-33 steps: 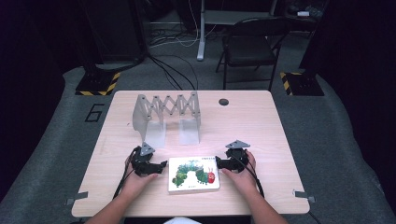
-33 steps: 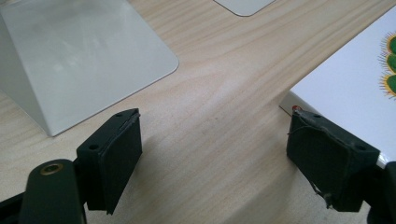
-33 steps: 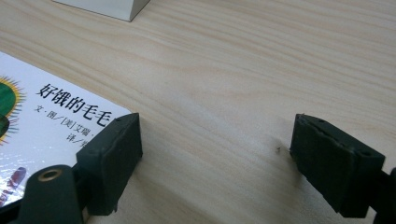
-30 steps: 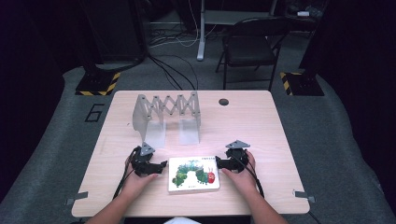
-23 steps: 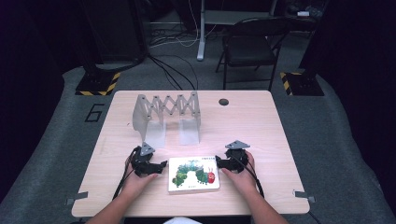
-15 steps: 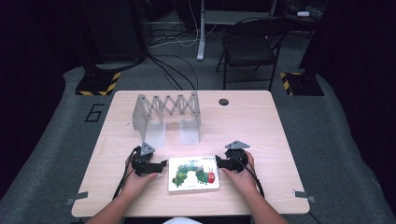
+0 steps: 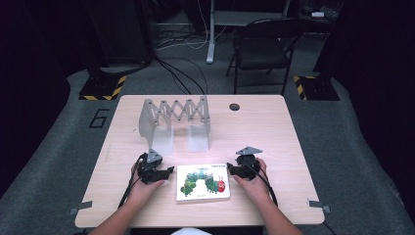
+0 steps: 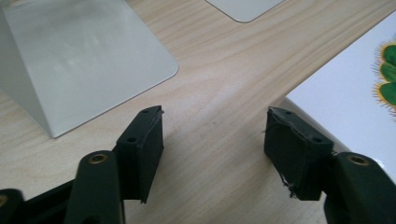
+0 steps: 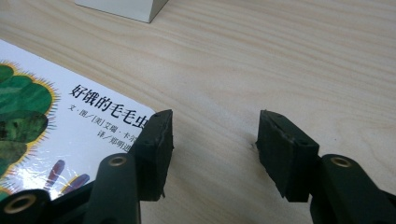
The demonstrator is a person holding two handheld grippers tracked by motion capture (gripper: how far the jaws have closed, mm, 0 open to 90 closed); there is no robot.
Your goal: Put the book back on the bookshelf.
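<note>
A white picture book (image 7: pixel 203 182) with a green caterpillar on its cover lies flat near the table's front edge, between my two grippers. My left gripper (image 7: pixel 168 171) rests on the table just left of the book, open, its jaws spanning bare wood with the book's corner (image 8: pixel 345 102) beside the right jaw. My right gripper (image 7: pixel 232 170) sits at the book's right edge, open, nothing between its jaws. In the right gripper view the book's cover (image 9: pixel 60 116) with printed characters reaches under the left jaw.
A grey metal expandable rack (image 7: pixel 174 117) with flat plate feet stands behind the book; one plate (image 8: pixel 79 60) lies just ahead of the left gripper. A dark cable hole (image 7: pixel 234 106) marks the table's far side. A folding chair (image 7: pixel 262 49) stands beyond the table.
</note>
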